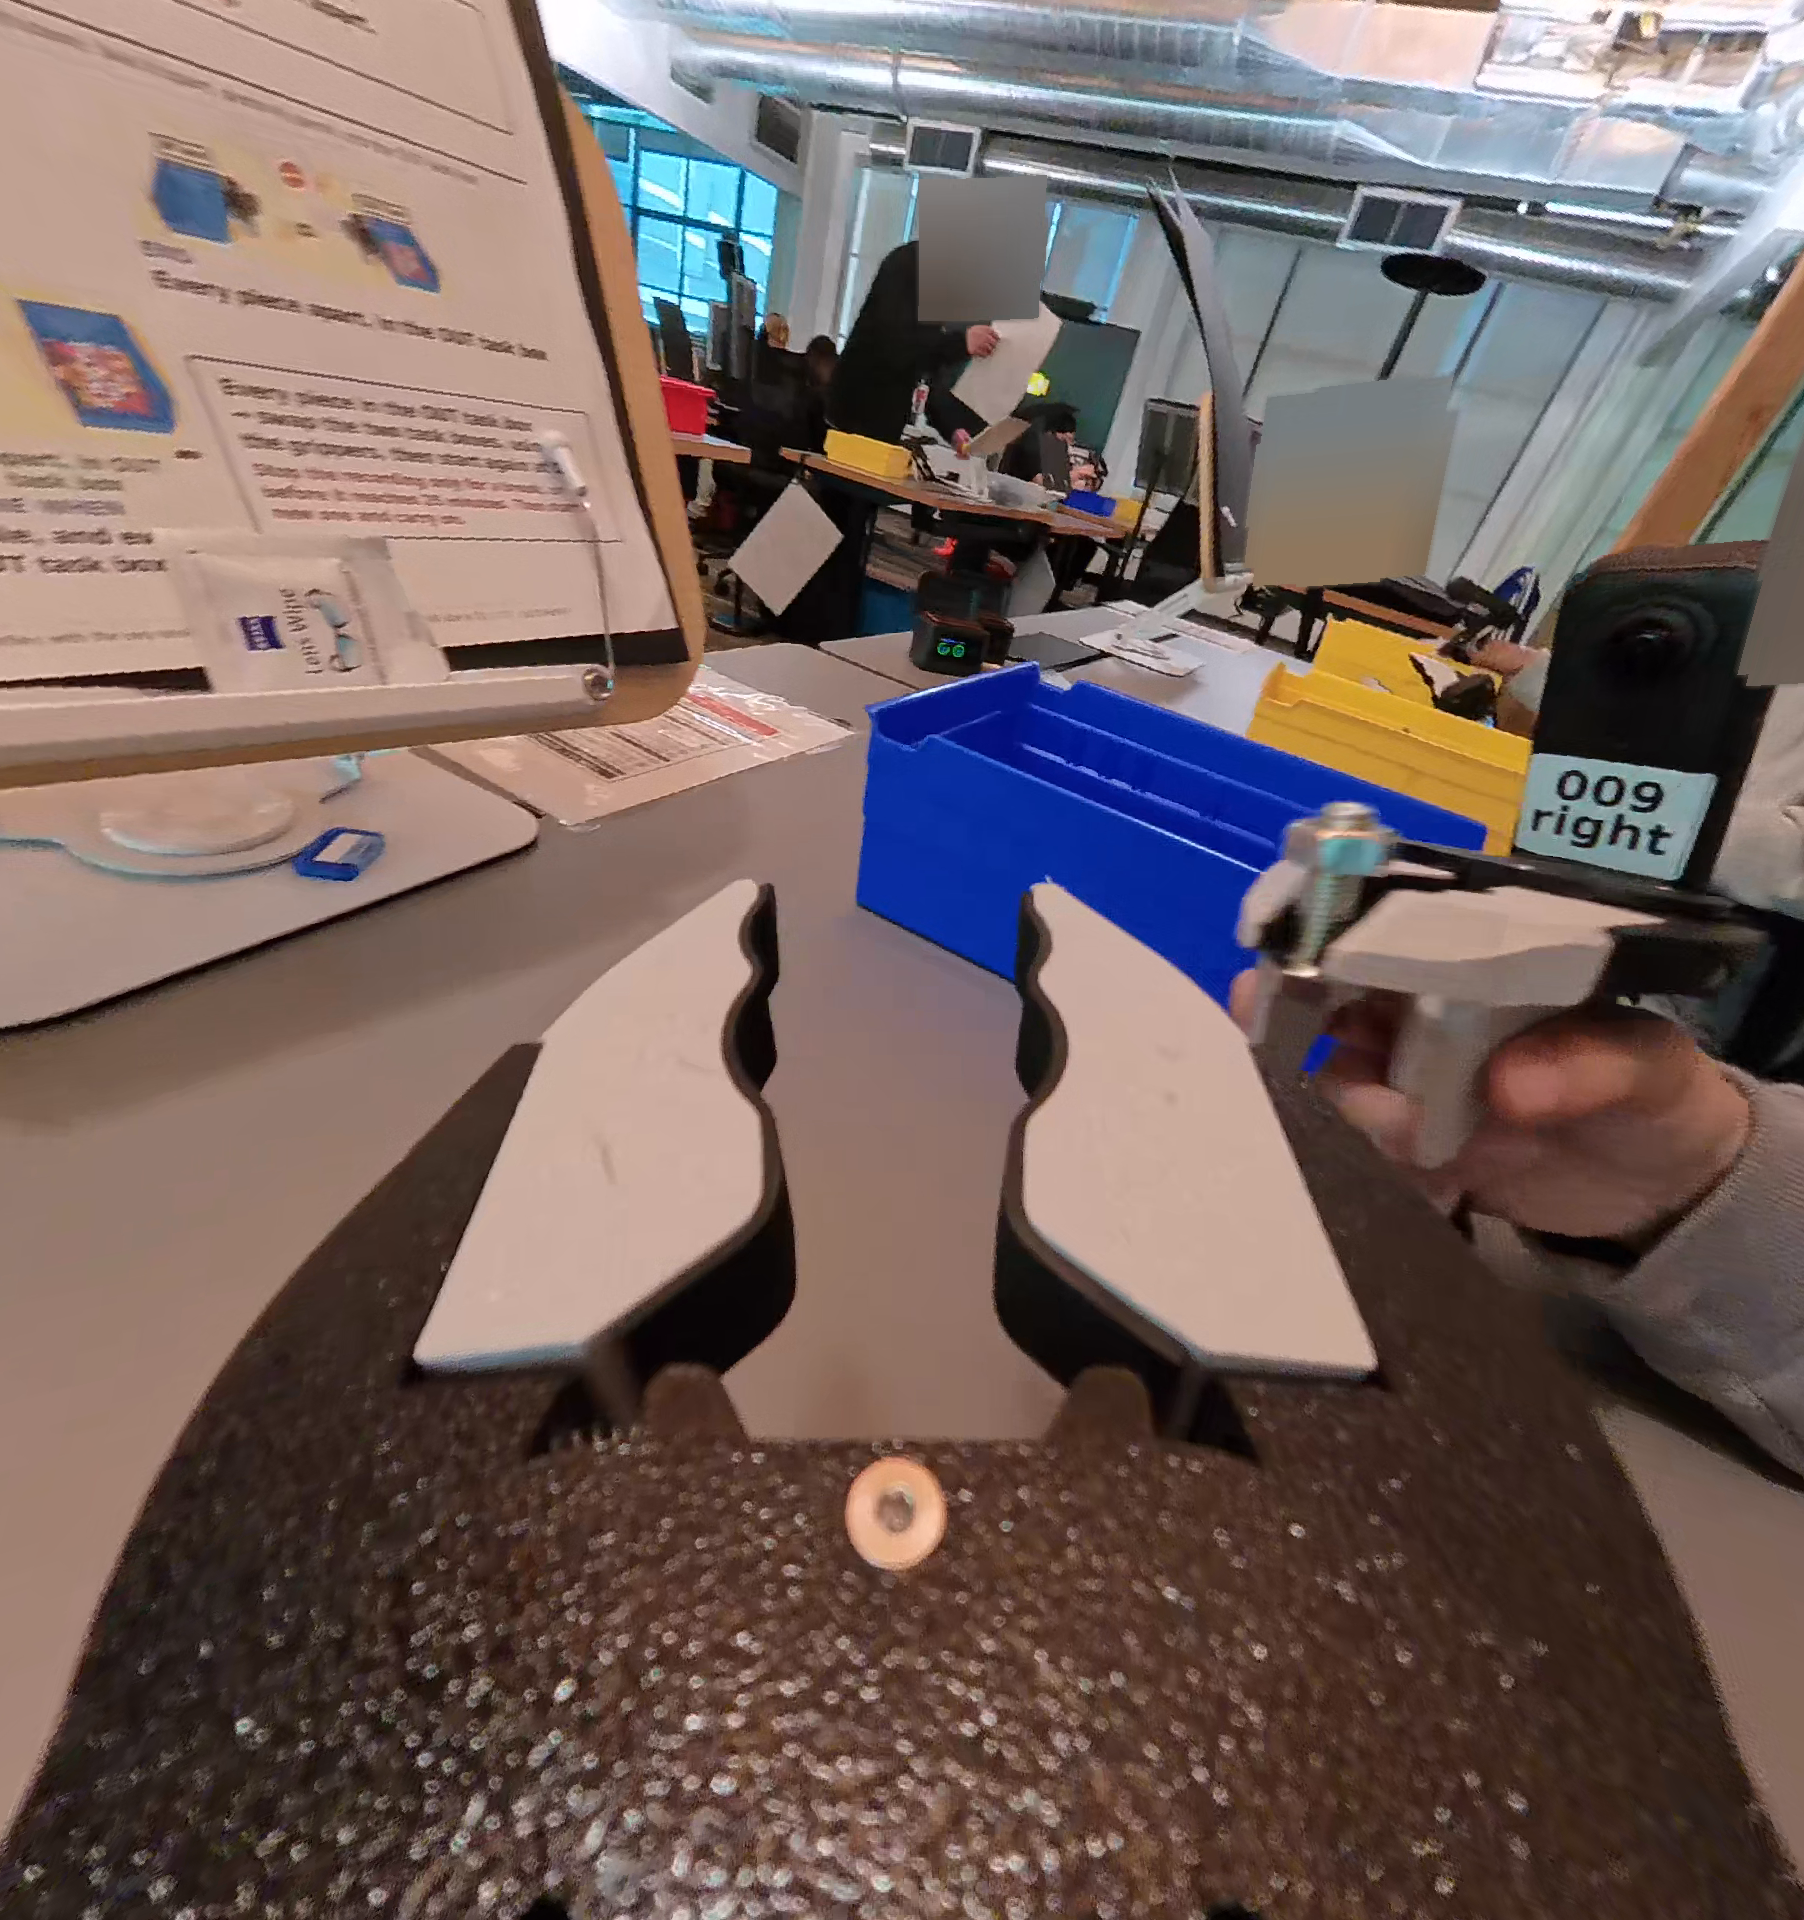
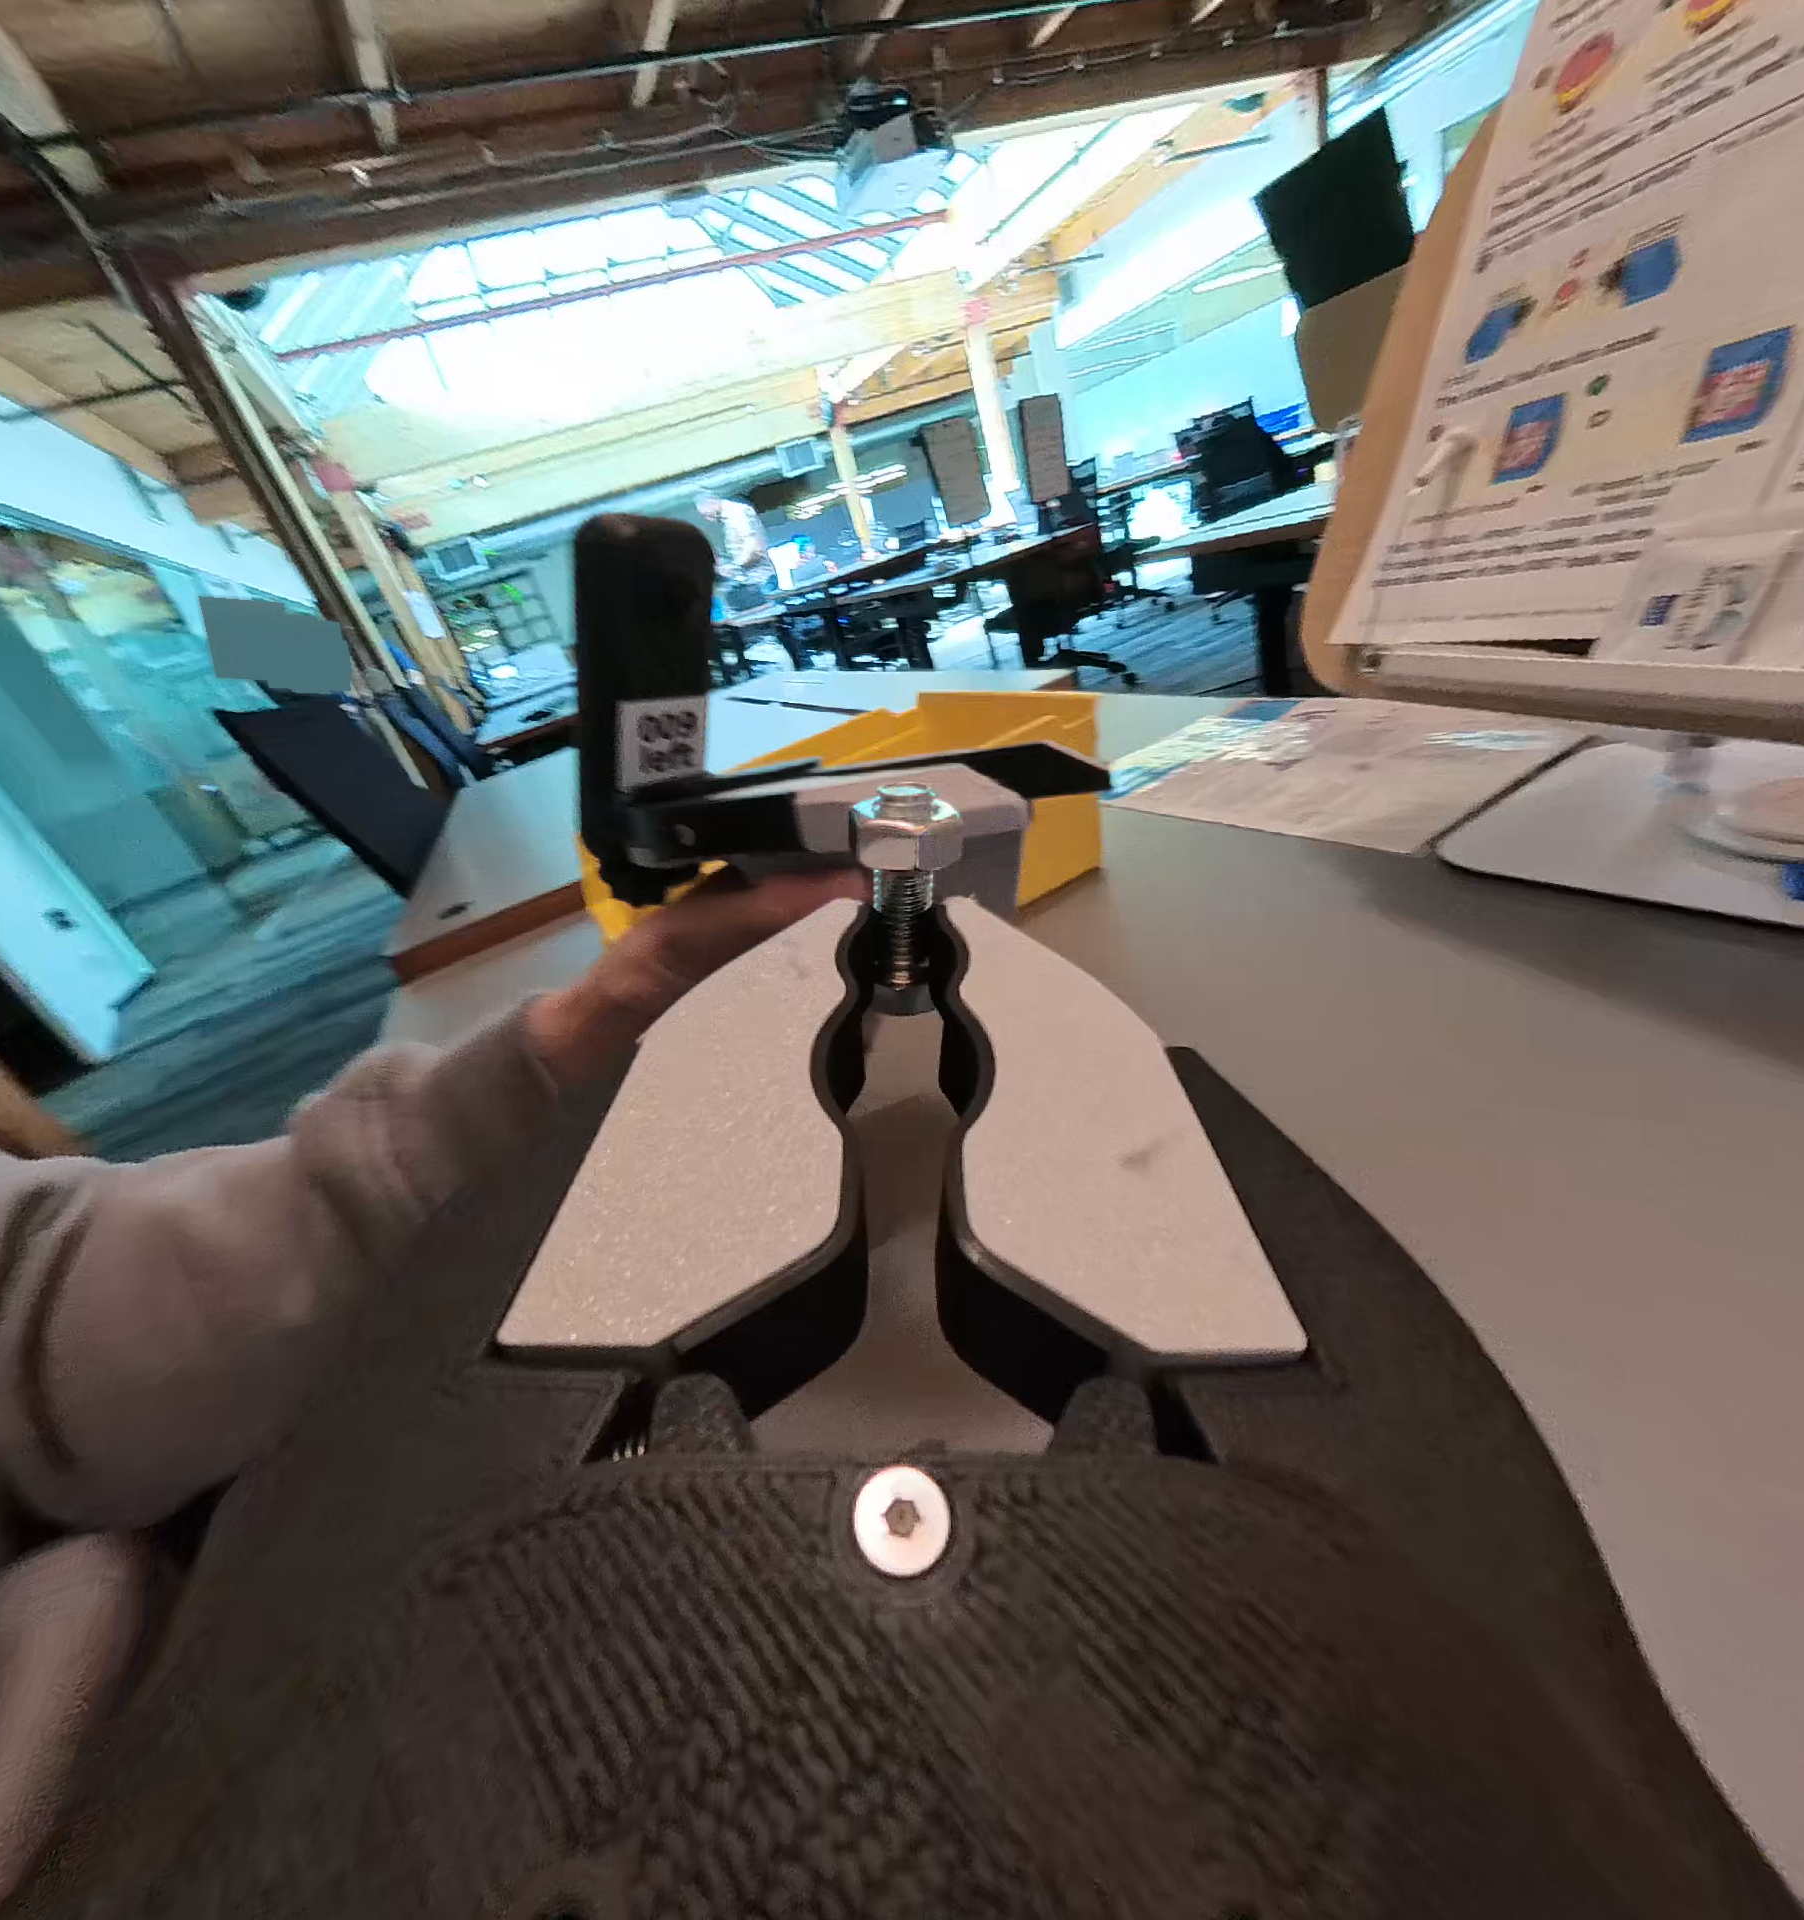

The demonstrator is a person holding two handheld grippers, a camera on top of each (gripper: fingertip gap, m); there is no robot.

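A grey table (image 1: 254,1143) carries a blue bin (image 1: 1033,831), a yellow bin (image 1: 1397,743) and a stand base (image 1: 202,914).

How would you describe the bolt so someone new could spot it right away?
Start at the blue bin on the grey table; in front of its right end the right claw holds a silver bolt upright by its threaded shank. A silver hex nut sits near its top end. It is the only bare metal fastener in sight, clear of the open, empty left claw.
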